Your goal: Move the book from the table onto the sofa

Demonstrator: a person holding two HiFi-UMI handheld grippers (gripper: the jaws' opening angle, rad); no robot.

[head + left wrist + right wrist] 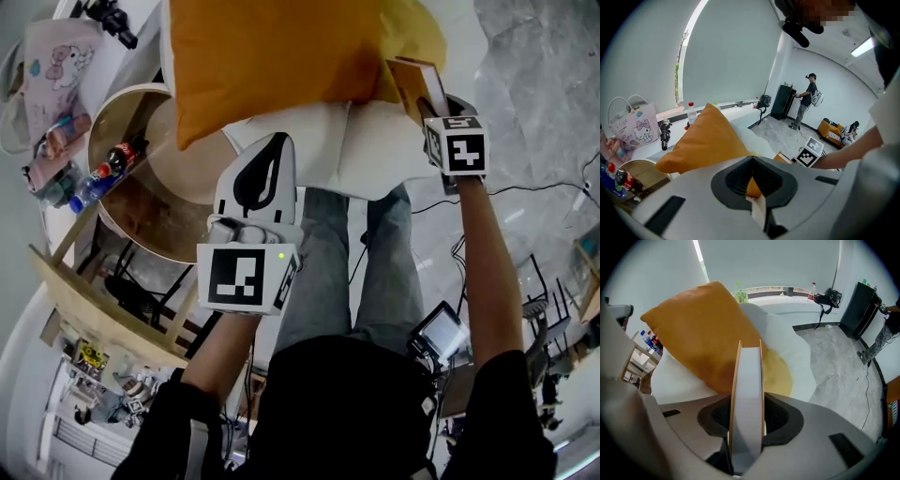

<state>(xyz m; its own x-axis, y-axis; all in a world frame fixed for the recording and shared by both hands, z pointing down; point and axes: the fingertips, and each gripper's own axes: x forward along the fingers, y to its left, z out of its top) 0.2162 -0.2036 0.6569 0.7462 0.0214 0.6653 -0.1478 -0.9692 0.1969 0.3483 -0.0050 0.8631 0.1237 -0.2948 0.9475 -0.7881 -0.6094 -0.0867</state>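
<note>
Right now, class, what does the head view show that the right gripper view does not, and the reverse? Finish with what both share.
Head view only: the pink cartoon bag and the person's jeans. Right gripper view only: a black cabinet across the floor. Both: the orange cushion, the white sofa, and the book clamped in the right gripper.

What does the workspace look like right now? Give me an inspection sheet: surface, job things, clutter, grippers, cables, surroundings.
Surface: white sofa with an orange cushion lying on it.
Job's things: book held upright over the sofa, not yet set down.
Clutter: round wooden table with a cola bottle; cartoon-print bag nearby.
Grippers: right gripper jaws clamped on the book; left gripper jaws together, empty.
Cables: black cable on the floor.
Surroundings: grey marbled floor; a person standing far off.
</note>
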